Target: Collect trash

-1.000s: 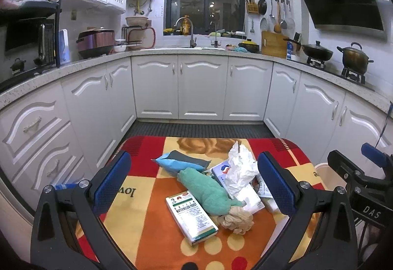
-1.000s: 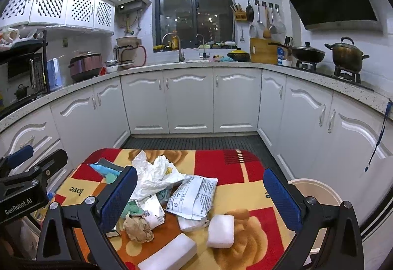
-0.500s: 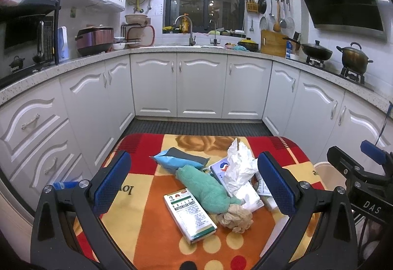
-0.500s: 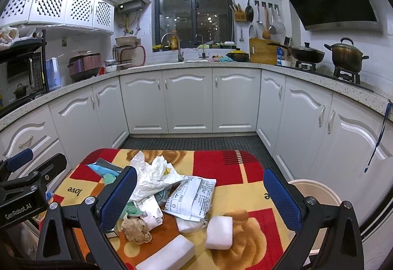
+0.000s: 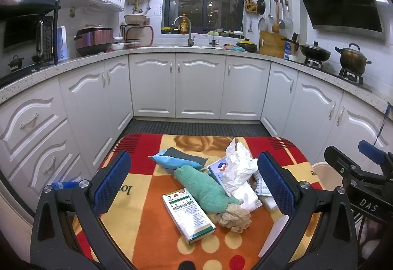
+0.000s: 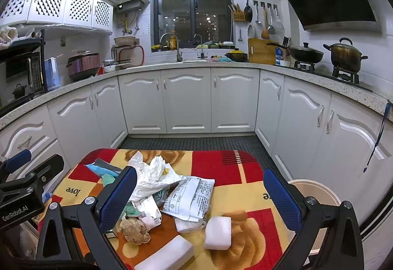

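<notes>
A heap of trash lies on a small table with a red, orange and yellow cloth (image 5: 147, 221). It holds a green-and-white box (image 5: 188, 214), a teal cloth (image 5: 203, 187), a blue packet (image 5: 178, 159), crumpled white paper (image 5: 237, 167) (image 6: 152, 176), a brown paper ball (image 5: 234, 217) (image 6: 135, 229), a printed white bag (image 6: 190, 198) and white foam blocks (image 6: 218, 232). My left gripper (image 5: 194, 181) hovers open over the heap, holding nothing. My right gripper (image 6: 200, 198) is open too, above the bag. A cream bin (image 6: 314, 198) stands right of the table.
White kitchen cabinets (image 5: 199, 88) wrap around the room behind a dark floor mat (image 5: 196, 126). The counter carries a rice cooker (image 5: 93, 40), a sink tap (image 5: 183, 29) and pots on a stove (image 5: 351, 59). Each gripper's body shows at the edge of the other's view.
Both grippers have crept slightly forward and lower toward the heap. Nothing on the table has moved and both stay open.
</notes>
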Action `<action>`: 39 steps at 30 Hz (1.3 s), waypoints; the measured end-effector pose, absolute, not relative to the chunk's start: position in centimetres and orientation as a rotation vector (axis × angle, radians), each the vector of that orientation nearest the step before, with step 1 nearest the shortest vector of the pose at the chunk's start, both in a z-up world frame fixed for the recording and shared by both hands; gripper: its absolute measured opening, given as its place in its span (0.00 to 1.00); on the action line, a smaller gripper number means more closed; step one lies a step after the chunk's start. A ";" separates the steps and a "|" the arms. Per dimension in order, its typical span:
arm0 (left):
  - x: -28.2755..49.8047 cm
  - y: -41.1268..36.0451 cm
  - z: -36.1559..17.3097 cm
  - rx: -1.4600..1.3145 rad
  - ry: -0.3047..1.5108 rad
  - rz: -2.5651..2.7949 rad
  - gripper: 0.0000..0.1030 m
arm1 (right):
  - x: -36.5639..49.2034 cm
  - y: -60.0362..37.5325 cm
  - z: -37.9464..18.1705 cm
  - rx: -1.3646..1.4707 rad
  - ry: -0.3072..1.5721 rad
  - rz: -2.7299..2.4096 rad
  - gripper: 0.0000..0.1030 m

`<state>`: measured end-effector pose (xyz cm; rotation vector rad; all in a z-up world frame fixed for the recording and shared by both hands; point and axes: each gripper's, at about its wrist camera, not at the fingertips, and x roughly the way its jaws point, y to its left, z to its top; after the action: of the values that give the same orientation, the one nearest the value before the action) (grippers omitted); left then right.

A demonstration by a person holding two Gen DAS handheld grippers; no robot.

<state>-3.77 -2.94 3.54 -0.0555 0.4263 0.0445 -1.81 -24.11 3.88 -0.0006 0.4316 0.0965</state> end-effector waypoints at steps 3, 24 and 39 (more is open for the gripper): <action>-3.7 -2.9 3.6 -0.055 0.427 0.046 0.99 | -1.6 -24.3 3.8 0.003 0.433 0.092 0.99; -3.7 -4.2 3.0 -0.062 0.448 0.052 0.99 | -1.7 -23.9 3.4 0.002 0.449 0.080 0.99; -3.4 -3.5 2.7 -0.071 0.465 0.069 0.99 | -1.7 -23.9 3.0 -0.002 0.459 0.078 0.99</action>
<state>-3.35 -3.50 2.71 -0.0711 0.4650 0.0692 -1.66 -23.86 3.04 -0.0018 0.4593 0.0785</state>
